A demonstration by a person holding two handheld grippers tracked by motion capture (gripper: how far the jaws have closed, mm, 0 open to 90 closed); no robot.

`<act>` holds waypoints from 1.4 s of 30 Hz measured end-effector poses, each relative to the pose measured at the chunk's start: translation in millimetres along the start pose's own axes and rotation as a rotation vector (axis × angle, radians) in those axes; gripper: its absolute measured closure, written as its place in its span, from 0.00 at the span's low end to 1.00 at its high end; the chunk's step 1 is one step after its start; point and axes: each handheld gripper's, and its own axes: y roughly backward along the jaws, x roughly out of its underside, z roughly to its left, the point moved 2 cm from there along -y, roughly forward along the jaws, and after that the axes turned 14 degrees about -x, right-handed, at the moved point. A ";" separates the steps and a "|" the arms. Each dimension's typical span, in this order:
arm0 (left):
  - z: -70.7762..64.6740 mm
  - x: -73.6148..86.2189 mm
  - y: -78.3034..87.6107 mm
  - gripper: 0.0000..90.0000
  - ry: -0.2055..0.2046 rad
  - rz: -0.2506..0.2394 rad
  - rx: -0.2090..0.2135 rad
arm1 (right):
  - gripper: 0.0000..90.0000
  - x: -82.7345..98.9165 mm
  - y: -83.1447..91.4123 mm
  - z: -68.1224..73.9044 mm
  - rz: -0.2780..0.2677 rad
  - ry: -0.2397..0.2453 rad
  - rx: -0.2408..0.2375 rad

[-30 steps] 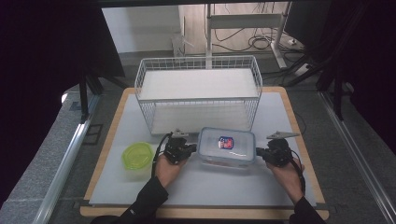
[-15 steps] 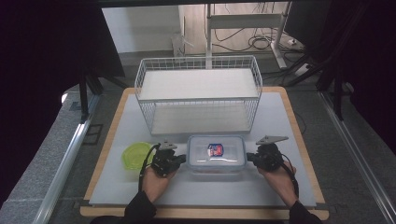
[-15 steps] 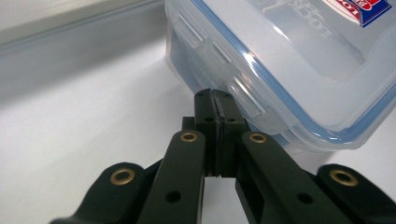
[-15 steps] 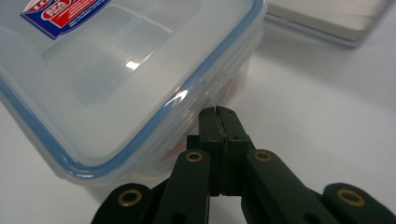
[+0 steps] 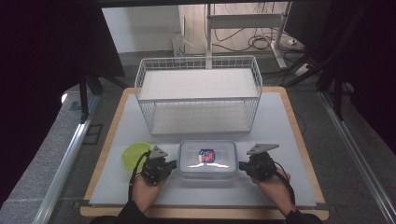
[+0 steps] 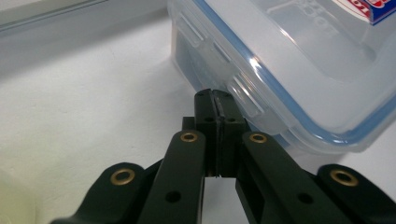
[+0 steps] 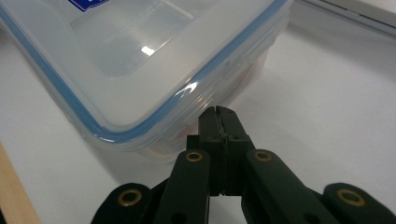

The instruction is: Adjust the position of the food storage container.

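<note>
A clear plastic container [image 5: 207, 159] with a blue-sealed lid and a red-and-blue label lies on the white mat near the front. My left gripper [image 5: 174, 164] is at its left end with jaws shut. In the left gripper view the closed tips [image 6: 215, 95] rest against a side latch of the container [image 6: 299, 70], with nothing between them. My right gripper [image 5: 241, 165] is at the opposite end, also shut. In the right gripper view its tips [image 7: 218, 112] press against the wall of the container [image 7: 140, 56] just under the lid rim.
A white wire basket [image 5: 198, 93] with a shelf stands behind the container at mid-table. A lime-green bowl [image 5: 133, 156] sits just left of my left gripper. The white mat lies on a wooden board [image 5: 299, 140] whose edges frame it.
The container has slid left and toward the front edge, with both shut grippers moving along at its two ends. My left gripper now sits close beside the green bowl.
</note>
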 end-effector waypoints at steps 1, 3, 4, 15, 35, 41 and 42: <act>1.3 0.5 2.3 1.00 0.000 -0.009 0.008 | 1.00 0.2 0.2 0.2 0.001 -0.001 -0.002; 4.1 0.8 9.0 0.99 0.001 -0.032 0.002 | 0.99 0.8 0.7 0.5 0.002 0.005 -0.008; 5.0 1.1 12.3 0.99 0.003 -0.042 -0.004 | 0.99 1.4 1.3 0.4 0.003 0.001 -0.014; 32.2 16.9 45.4 1.00 0.054 -0.078 -0.073 | 0.96 3.9 7.9 -6.4 -0.013 -0.003 0.002; 58.0 17.3 38.0 1.00 0.108 -0.047 -0.098 | 0.90 7.2 14.1 -14.5 -0.023 -0.027 0.013; 68.3 16.6 37.0 1.00 0.126 -0.047 -0.115 | 0.89 7.3 14.3 -15.3 -0.025 -0.029 0.012; 70.6 16.5 36.7 1.00 0.129 -0.048 -0.118 | 0.89 7.3 14.4 -15.4 -0.025 -0.029 0.011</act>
